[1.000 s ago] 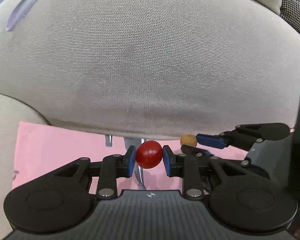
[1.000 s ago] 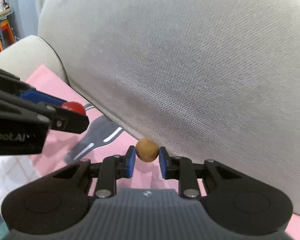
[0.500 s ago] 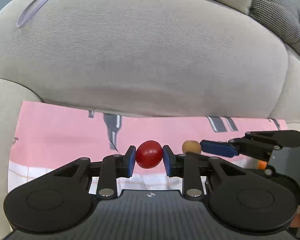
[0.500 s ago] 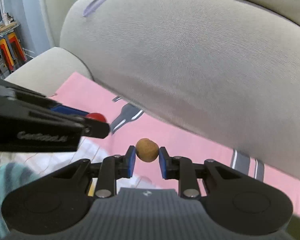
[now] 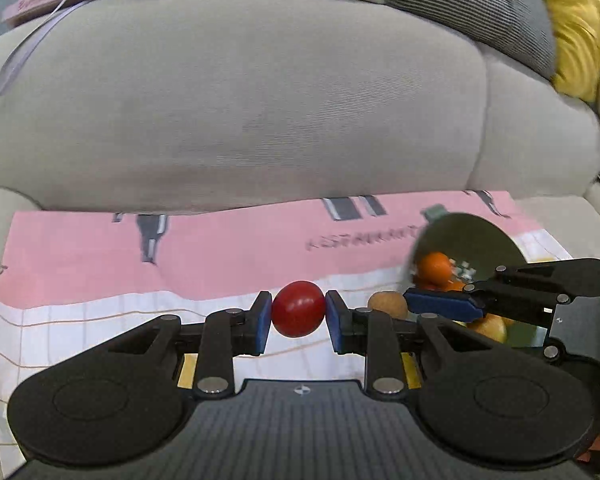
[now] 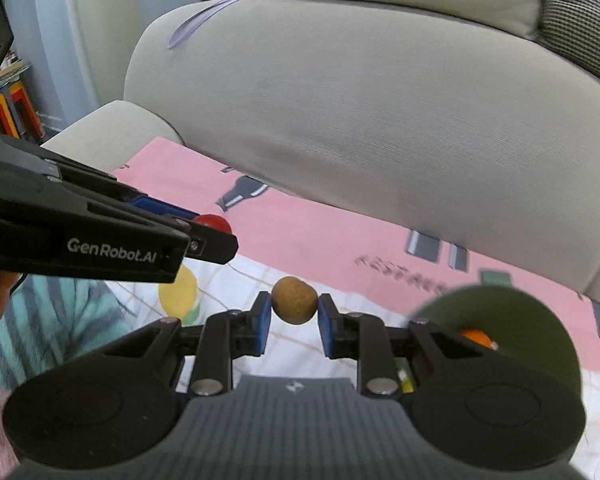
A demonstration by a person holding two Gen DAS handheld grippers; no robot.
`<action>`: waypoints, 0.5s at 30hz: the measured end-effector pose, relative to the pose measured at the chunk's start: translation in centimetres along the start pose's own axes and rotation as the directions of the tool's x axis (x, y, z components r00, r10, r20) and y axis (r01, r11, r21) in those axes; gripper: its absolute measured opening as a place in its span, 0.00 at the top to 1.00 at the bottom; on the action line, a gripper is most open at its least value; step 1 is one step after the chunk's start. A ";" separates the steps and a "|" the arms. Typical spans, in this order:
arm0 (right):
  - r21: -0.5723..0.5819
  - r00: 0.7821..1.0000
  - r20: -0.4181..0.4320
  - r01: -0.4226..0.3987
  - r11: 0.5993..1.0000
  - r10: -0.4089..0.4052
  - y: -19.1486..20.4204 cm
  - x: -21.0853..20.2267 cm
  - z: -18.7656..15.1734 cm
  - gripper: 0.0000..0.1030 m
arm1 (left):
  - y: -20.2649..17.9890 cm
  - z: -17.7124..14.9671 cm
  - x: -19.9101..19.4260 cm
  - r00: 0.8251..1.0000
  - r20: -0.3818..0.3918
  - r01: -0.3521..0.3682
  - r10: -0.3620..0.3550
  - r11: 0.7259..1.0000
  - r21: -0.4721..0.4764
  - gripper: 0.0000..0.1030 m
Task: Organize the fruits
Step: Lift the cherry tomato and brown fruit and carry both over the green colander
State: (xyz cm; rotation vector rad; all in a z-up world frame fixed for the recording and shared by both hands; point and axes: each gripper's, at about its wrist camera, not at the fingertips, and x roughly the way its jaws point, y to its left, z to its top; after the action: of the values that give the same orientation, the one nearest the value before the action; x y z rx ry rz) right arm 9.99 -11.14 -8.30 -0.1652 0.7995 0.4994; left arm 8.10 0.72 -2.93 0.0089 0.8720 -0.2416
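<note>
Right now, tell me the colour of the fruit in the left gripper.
Glossy red: the round fruit pinched in the left gripper shows best in the left wrist view.

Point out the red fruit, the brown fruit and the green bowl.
red fruit [image 5: 298, 314], left wrist view, its front face.
brown fruit [image 6: 294, 300], right wrist view, its middle.
green bowl [image 5: 472, 240], left wrist view, bare inner wall.

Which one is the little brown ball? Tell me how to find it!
Start at the big beige sofa and drop down to the pink cloth on its seat. Above the cloth, the right gripper pinches the little brown ball between its blue pads. It is dull tan and rough, unlike the shiny red fruit in the left gripper beside it.
</note>
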 end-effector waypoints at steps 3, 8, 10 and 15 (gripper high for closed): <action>0.029 1.000 0.008 0.025 0.999 -0.025 -1.4 -2.3 -1.2 0.79 | -2.2 -0.4 0.0 1.000 -0.001 0.016 -0.016 0.999 0.045 0.69; 0.094 0.997 0.028 0.069 0.993 -0.072 -3.8 -5.1 -3.1 0.79 | -5.5 -0.6 0.4 0.999 -0.017 0.048 -0.047 0.992 0.117 0.69; 0.122 0.995 0.036 0.086 0.989 -0.091 -4.8 -5.9 -3.7 0.79 | -6.8 -0.7 0.7 0.998 -0.023 0.059 -0.056 0.986 0.154 0.69; 0.197 0.990 0.041 0.124 0.973 -0.135 -7.4 -7.5 -5.4 0.79 | -9.5 -0.5 1.3 0.996 -0.035 0.087 -0.081 0.970 0.227 0.69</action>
State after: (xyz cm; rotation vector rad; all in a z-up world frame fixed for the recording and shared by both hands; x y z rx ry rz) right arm 5.69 -22.11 -6.91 -0.0228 0.7743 0.2995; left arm 6.48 -8.75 -3.36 0.1904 0.8672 -0.4217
